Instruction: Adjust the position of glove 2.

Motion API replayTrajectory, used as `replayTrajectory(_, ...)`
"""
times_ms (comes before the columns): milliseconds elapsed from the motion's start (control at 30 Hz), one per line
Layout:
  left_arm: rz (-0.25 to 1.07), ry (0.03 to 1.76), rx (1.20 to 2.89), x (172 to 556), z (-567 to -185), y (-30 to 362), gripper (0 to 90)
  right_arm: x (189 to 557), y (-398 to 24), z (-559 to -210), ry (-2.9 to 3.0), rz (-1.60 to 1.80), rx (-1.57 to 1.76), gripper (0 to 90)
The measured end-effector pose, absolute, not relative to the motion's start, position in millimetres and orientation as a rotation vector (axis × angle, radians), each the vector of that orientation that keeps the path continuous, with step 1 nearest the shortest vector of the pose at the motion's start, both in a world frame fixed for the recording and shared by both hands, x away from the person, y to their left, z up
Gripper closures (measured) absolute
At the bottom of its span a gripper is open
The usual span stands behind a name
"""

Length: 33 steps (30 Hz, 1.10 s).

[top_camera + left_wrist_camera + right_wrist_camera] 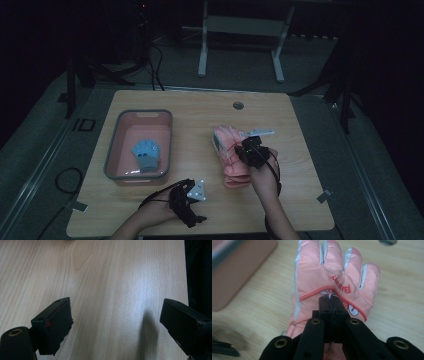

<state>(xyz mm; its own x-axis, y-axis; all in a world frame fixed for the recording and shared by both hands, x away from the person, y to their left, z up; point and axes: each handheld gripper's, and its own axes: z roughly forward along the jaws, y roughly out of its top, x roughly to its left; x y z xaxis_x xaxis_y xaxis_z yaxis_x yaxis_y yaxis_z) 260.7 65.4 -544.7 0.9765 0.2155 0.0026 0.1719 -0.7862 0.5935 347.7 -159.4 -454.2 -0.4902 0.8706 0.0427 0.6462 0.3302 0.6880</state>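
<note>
Working from left to right in the high view, I see the bin [114, 150] at about nine o'clock from the table's [200, 110] middle, with a blue glove [146, 155] lying flat inside it. Toward six o'clock my left gripper [192, 200] rests low over bare wood, jaws wide apart with nothing between them, as the left gripper view confirms [115, 325]. At about three o'clock lies the pink glove [231, 155], just apart from the bin, and my right gripper [248, 147] sits on top of it. In the right gripper view the jaws of that gripper [331, 301] stand pressed together at the back of the glove [332, 277], near the red piping; I judge they pinch a fold of the shell fabric, though the cloth between the pads is too thin to make out for certain. The glove looks padded, light and limp, with a smooth, slightly slick shell, so I expect it to sag and swing when lifted, and a thin pinch may slide off. A fuller bite across the cuff or the padded palm should hold better. Its long axis runs from six to twelve o'clock in the high view: cuff toward me, fingers pointing away, toward twelve, spread slightly.
</note>
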Motion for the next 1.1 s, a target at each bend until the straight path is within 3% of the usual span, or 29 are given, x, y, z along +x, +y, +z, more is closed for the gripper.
replayTrajectory(267, 0.08, 0.277, 2.492, 260.4, -545.7, 64.4, 10.9, 354.2, -152.1, -489.9, 2.304, 0.933, 1.42, 86.8)
replayTrajectory(500, 0.081, 0.283, 2.497, 261.2, -546.4, 63.8, 10.8, 355.1, -154.5, -494.2, 2.306, 0.953, 1.42, 82.4)
replayTrajectory(733, 0.064, 0.3, 2.487, 261.6, -546.0, 63.4, 10.8, 353.0, -161.7, -479.4, 2.349, 1.011, 1.357, 67.5)
replayTrajectory(1100, 0.067, 0.318, 2.489, 262.1, -545.0, 63.2, 10.9, 354.2, -185.9, -457.9, 2.388, 1.12, 1.253, 25.0)
